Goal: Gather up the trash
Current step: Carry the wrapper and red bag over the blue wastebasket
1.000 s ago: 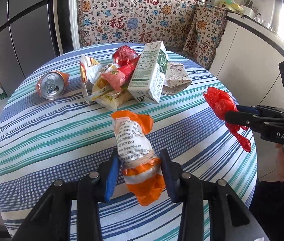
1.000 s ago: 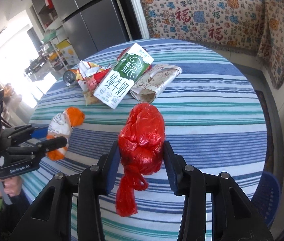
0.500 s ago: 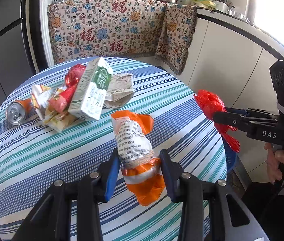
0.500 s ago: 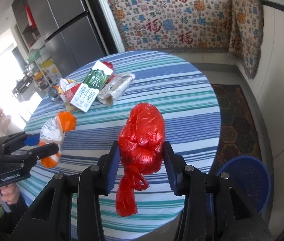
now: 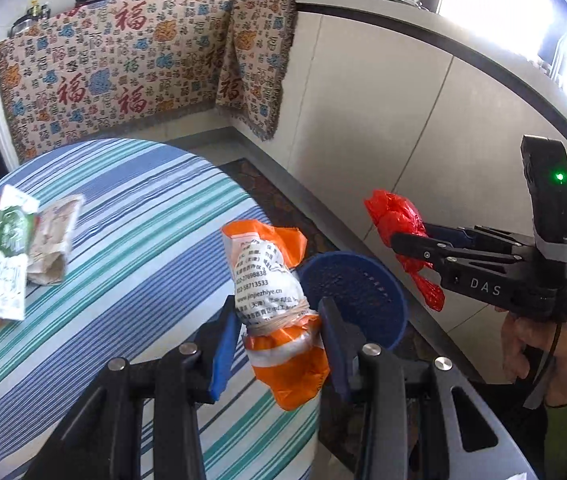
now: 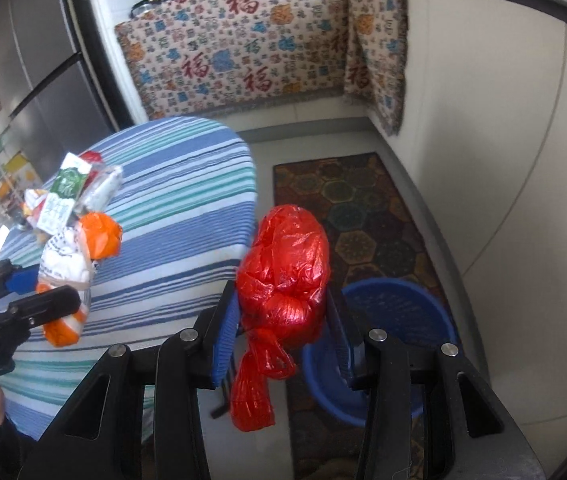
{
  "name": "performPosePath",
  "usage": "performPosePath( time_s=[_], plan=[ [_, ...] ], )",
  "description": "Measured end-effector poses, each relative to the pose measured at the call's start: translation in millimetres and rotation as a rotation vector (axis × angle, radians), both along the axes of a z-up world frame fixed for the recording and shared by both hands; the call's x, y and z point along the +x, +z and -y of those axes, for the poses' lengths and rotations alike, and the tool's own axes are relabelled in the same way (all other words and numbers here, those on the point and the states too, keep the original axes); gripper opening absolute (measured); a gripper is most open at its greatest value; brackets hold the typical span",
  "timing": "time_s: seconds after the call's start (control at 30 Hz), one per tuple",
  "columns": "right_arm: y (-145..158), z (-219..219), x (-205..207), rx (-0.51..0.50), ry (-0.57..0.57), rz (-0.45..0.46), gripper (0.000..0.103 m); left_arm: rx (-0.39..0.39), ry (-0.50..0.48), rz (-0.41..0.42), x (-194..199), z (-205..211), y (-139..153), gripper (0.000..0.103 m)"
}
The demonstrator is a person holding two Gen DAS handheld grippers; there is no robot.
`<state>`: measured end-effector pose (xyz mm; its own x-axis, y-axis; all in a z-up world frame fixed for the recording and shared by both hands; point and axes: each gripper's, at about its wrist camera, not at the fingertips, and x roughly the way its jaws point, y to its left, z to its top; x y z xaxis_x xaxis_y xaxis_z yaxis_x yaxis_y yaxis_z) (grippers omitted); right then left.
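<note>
While the left gripper (image 5: pixel 279 336) is pinching the upright orange bag (image 5: pixel 273 296) over the desk (image 5: pixel 123 248) edge, the right gripper (image 6: pixel 283 320) is clamping the red bag (image 6: pixel 283 276), nearer the blue bin (image 6: pixel 399 312) below.

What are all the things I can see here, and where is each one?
Red plastic bag: one, red, knotted, clamped in the right gripper, off the table's edge.
Orange and white wrapper: one, tied with a band, clamped in the left gripper.
Blue bin: one, blue, on the floor beside the table.
Milk carton: one, green and white, on the table's far side.
Paper bag: one, pale, crumpled, beside the carton.
Table: one, round, striped blue, teal and white.
Floor mat: one, dark, patterned, under the bin.
Patterned cloth: draped over the counter behind.
Left gripper: black, blue pads.
Right gripper: black, blue pads.
</note>
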<state>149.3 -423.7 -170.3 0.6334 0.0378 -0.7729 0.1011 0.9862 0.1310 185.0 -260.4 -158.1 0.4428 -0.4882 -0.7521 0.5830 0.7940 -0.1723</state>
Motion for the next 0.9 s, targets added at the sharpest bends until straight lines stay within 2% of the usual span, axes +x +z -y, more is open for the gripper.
performPosePath(
  time_s=[0.27, 0.47, 0.57, 0.7, 0.9],
  plan=[
    [3, 81, -4, -0.033, -0.147, -0.053, 0.043, 0.004, -0.102, -0.001, 15, 93, -17, 0.04],
    [-22, 120, -5, 0.0, -0.218, -0.101, 0.043, 0.024, -0.142, -0.015, 30, 140, -49, 0.04],
    [-31, 132, -5, 0.045, -0.238, -0.119, 0.043, 0.033, -0.158, -0.029, 34, 157, -64, 0.041],
    [-35, 143, -3, 0.042, -0.246, -0.132, 0.044, 0.046, -0.163, -0.052, 40, 171, -78, 0.041],
    [-41, 156, -11, 0.065, -0.257, -0.159, 0.045, 0.054, -0.172, -0.059, 44, 182, -86, 0.042]
  ],
)
